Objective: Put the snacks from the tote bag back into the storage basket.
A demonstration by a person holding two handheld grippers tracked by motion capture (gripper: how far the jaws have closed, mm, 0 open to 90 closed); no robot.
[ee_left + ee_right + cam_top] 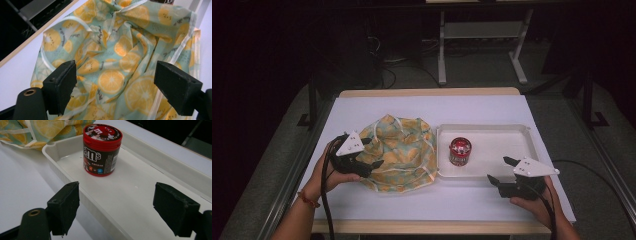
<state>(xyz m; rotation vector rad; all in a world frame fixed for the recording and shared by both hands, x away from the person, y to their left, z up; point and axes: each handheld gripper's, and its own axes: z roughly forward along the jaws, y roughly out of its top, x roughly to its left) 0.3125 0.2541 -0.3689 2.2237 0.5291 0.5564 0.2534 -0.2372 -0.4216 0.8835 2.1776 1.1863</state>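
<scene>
Between the wide-open jaws of the left tongs (113, 82) lies the crumpled lemon-print bag (117, 52), a thin cloth or plastic bag with pale handles, and the jaws hang just above its near part without pinching it. The right tongs (113, 207) are wide open too, and they hover at the near edge of the white tray (140, 202), pointing toward the red-lidded M&M's jar (102, 150), which stands upright in the left part of the tray, just beside the bag. I judge that the step in hand is to take hold of the bag, probably to open it for the jar. To do it well, the left tongs should come down on a raised fold or a handle strap, not on the flat middle, and close on one layer only. The bag rests on the white bench (377, 107), touching the tray's left rim.
</scene>
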